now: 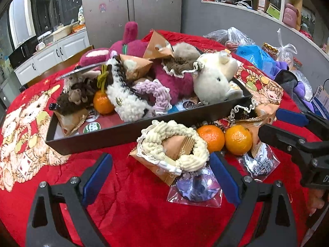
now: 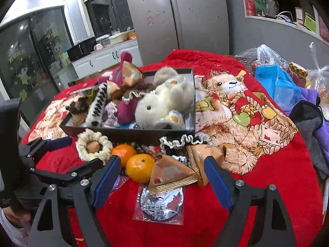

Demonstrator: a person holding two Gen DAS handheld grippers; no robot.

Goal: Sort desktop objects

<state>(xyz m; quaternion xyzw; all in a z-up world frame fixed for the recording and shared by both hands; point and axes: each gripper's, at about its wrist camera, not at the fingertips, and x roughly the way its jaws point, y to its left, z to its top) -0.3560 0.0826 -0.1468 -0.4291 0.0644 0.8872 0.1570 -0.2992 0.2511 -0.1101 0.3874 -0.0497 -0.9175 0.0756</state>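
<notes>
Left wrist view: the left gripper tilts down toward the red-covered tabletop, jaws spread wide and holding nothing; between its blue pads lie a cream crocheted scrunchie on a tan paper packet and, nearer, a bagged badge. Just right of the scrunchie sit two oranges, touching each other. Farther off, a black tray is heaped with plush toys and scrunchies. The right gripper reaches in from the right, angled down, jaws also wide apart and empty; in its own view a folded paper packet and another bagged badge lie between its pads
</notes>
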